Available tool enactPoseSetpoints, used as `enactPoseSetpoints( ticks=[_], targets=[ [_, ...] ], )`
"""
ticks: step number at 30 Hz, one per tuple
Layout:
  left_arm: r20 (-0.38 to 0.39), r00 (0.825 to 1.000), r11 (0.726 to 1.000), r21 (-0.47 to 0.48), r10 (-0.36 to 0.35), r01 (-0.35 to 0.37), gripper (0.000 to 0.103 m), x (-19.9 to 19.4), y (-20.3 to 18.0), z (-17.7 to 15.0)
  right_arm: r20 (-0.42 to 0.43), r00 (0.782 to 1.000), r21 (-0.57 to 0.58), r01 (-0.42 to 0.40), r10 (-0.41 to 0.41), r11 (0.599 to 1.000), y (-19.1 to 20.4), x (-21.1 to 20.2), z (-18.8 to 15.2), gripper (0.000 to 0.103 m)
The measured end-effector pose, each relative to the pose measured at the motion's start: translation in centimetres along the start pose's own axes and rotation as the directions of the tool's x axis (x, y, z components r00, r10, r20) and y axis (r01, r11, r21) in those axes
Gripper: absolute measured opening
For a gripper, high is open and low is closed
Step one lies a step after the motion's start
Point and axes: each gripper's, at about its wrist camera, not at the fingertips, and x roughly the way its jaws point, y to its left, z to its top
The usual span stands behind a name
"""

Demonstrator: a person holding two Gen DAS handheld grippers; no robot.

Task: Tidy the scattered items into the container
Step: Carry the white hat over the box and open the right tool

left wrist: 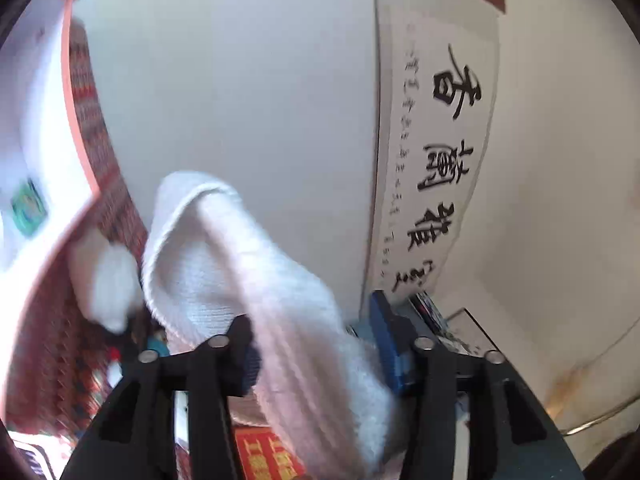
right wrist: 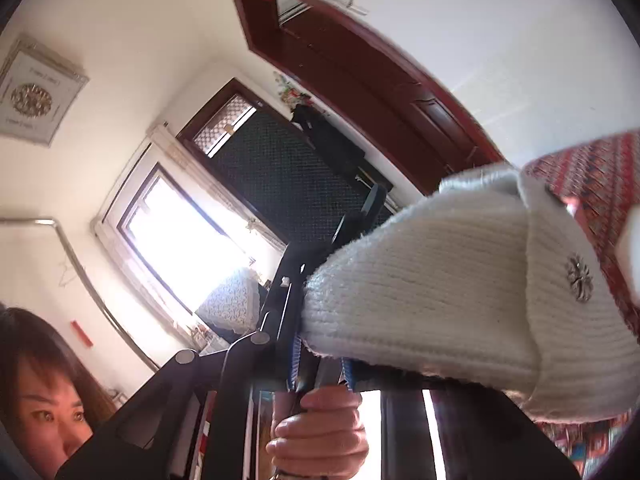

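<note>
A white ribbed knit hat [left wrist: 224, 264] hangs up in the air between both grippers. In the left wrist view it drapes over the left finger of my left gripper [left wrist: 312, 336], whose jaws stand wide open; the blue pad [left wrist: 386, 344] on the other side is clear of it. In the right wrist view the hat [right wrist: 440, 280], with a small silver emblem [right wrist: 579, 274] on its folded brim, covers most of my right gripper [right wrist: 322, 360]. That gripper is shut, with the hat's lower edge at its blue pads. A blurred white shape with a pink rim [left wrist: 44, 128] fills the left edge.
A person's hand [right wrist: 316, 424] holds the other gripper's handle just beyond the hat, and their head [right wrist: 40, 392] is at the lower left. Red patterned cloth [right wrist: 592, 184] lies to the right. A calligraphy scroll [left wrist: 436, 152], a dark door [right wrist: 360, 60] and a bright window [right wrist: 180, 232] line the walls.
</note>
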Motion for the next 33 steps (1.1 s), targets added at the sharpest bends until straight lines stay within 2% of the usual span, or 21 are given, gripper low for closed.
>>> enactPoseSetpoints(
  ticks=[1, 2, 3, 4, 5, 6, 7, 8, 10, 11, 13, 14, 16, 20, 24, 25, 27, 29, 32, 33],
  targets=[
    [0.083, 0.991, 0.993, 0.055, 0.103, -0.108, 0.103, -2.5, 0.1, 1.8, -0.022, 1.000, -0.031, -0.003, 0.002, 1.000, 0.2, 2.8, 0.8, 0.017],
    [0.150, 0.953, 0.957, 0.079, 0.265, -0.278, 0.103, -4.8, 0.5, 3.3, -0.057, 0.998, -0.054, 0.021, -0.024, 0.998, -0.1, 6.0, 1.4, 0.029],
    [0.186, 0.860, 0.870, 0.044, 0.475, -0.490, 0.103, -6.9, 1.5, 4.6, -0.101, 0.990, -0.055, 0.097, -0.102, 0.994, -0.9, 9.0, 1.5, 0.038],
    [0.184, 0.725, 0.739, -0.018, 0.664, -0.673, 0.103, -8.9, 2.8, 5.8, -0.154, 0.965, -0.026, 0.210, -0.212, 0.977, -2.3, 11.3, 1.1, 0.066],
    [0.182, 0.588, 0.607, -0.066, 0.788, -0.792, 0.102, -11.0, 4.0, 6.7, -0.219, 0.930, 0.022, 0.308, -0.296, 0.951, -3.9, 13.0, 0.2, 0.076],
    [0.197, 0.500, 0.525, -0.096, 0.843, -0.846, 0.102, -12.9, 4.6, 7.4, -0.276, 0.912, 0.072, 0.336, -0.305, 0.939, -5.3, 13.8, -1.0, 0.076],
    [0.220, 0.445, 0.479, -0.129, 0.868, -0.869, 0.102, -14.9, 4.7, 7.9, -0.304, 0.917, 0.116, 0.303, -0.257, 0.946, -6.4, 13.7, -2.2, 0.076],
    [0.244, 0.416, 0.461, -0.165, 0.876, -0.872, 0.102, -16.5, 4.5, 8.4, -0.309, 0.926, 0.151, 0.273, -0.217, 0.950, -7.3, 13.0, -3.4, 0.076],
    [0.309, 0.390, 0.457, -0.188, 0.868, -0.869, 0.102, -18.5, 3.3, 8.8, -0.282, 0.930, 0.183, 0.292, -0.234, 0.939, -8.7, 10.2, -5.4, 0.076],
    [0.334, 0.365, 0.436, -0.168, 0.869, -0.884, 0.102, -18.6, 2.5, 8.9, -0.259, 0.930, 0.203, 0.316, -0.261, 0.927, -9.6, 8.3, -6.3, 0.076],
    [0.366, 0.302, 0.364, -0.114, 0.880, -0.924, 0.103, -18.2, 1.4, 8.9, -0.210, 0.930, 0.271, 0.353, -0.303, 0.896, -11.3, 4.4, -7.9, 0.077],
    [0.376, 0.280, 0.335, -0.088, 0.883, -0.938, 0.103, -17.7, 1.1, 8.8, -0.185, 0.928, 0.305, 0.366, -0.322, 0.879, -12.1, 2.4, -8.6, 0.077],
    [0.373, 0.267, 0.304, -0.042, 0.889, -0.952, 0.103, -17.0, 1.8, 8.0, -0.135, 0.917, 0.348, 0.399, -0.375, 0.848, -12.9, -1.3, -9.2, 0.077],
    [0.347, 0.287, 0.294, 0.033, 0.893, -0.955, 0.103, -15.2, 3.0, 6.0, -0.017, 0.889, 0.403, 0.425, -0.457, 0.811, -12.7, -8.0, -10.1, 0.079],
    [0.364, 0.308, 0.266, 0.161, 0.879, -0.950, 0.103, -10.3, 1.4, 3.6, 0.093, 0.856, 0.458, 0.416, -0.508, 0.785, -12.4, -12.7, -10.3, 0.083],
    [0.364, 0.324, 0.267, 0.199, 0.873, -0.943, 0.103, -8.8, 0.9, 2.8, 0.108, 0.845, 0.470, 0.421, -0.523, 0.776, -12.5, -13.7, -10.3, 0.083],
    [0.346, 0.376, 0.286, 0.283, 0.860, -0.916, 0.103, -6.0, 0.2, 1.4, 0.128, 0.825, 0.489, 0.430, -0.551, 0.758, -12.9, -15.3, -10.2, 0.083],
    [0.314, 0.419, 0.303, 0.359, 0.852, -0.883, 0.103, -3.2, -0.5, -0.2, 0.142, 0.807, 0.503, 0.440, -0.574, 0.744, -13.3, -16.5, -10.0, 0.083],
    [0.247, 0.471, 0.317, 0.475, 0.847, -0.821, 0.103, 1.9, -1.0, -3.4, 0.135, 0.786, 0.513, 0.466, -0.604, 0.721, -14.0, -17.4, -9.9, 0.083],
    [0.214, 0.483, 0.325, 0.509, 0.849, -0.797, 0.103, 3.4, -0.7, -4.5, 0.123, 0.778, 0.511, 0.482, -0.616, 0.712, -14.2, -17.4, -9.9, 0.083]
  ],
)
